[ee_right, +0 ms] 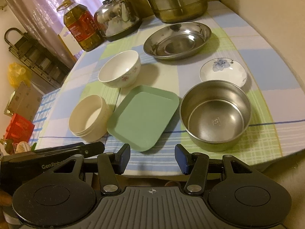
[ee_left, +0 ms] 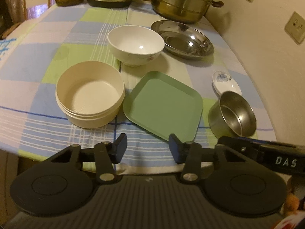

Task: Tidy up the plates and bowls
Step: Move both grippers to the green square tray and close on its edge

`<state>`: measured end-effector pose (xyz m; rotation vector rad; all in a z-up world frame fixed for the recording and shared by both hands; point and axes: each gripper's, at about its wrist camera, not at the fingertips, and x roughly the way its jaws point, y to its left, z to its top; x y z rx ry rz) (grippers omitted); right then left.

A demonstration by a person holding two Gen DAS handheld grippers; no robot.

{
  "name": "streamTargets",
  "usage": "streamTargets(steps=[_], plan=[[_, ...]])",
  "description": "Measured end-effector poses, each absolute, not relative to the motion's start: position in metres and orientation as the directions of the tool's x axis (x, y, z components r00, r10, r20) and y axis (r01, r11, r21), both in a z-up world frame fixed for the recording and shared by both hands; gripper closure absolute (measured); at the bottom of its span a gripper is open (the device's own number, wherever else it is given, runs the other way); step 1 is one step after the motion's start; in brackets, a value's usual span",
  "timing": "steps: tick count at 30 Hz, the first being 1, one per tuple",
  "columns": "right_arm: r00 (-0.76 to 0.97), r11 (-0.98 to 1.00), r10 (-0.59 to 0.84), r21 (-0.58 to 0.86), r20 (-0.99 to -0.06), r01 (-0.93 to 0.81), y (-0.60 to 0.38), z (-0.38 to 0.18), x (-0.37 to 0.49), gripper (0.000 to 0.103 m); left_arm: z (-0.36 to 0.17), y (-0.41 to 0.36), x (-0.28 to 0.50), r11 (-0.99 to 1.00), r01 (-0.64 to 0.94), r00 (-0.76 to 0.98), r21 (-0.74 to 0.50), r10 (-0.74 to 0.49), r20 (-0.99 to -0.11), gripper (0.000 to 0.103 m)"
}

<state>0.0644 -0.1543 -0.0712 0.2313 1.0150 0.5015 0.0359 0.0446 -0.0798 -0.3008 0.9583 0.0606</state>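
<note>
A green tray is laid at the middle of the checked counter, with a cream tub touching it at 9 o'clock, a white bowl at 12 and a steel bowl at 3. A steel dish and a flowered saucer are set farther back. The left hand-held gripper and right hand-held gripper are held apart, empty, over the near edge. A kettle, oil bottle and steamer pot are ranged behind.
</note>
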Motion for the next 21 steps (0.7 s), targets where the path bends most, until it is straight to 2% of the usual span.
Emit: streamTargets(steps=[7, 9, 21], plan=[[0.432, 0.878, 0.472, 0.367, -0.769, -0.307, -0.135, -0.089, 0.076, 0.052, -0.093, 0.044, 0.046, 0.948, -0.215, 0.594, -0.234, -0.064, -0.802, 0.070], [0.428, 0.882, 0.465, 0.365, -0.775, -0.297, -0.132, -0.094, 0.080, 0.061, -0.096, 0.045, 0.050, 0.946, -0.228, 0.595, -0.230, -0.052, -0.802, 0.070], [0.443, 0.910, 0.410, 0.322, -0.798, -0.262, -0.115, -0.109, 0.098, 0.074, -0.110, 0.050, 0.068, 0.940, -0.274, 0.574, -0.202, -0.009, -0.819, 0.070]])
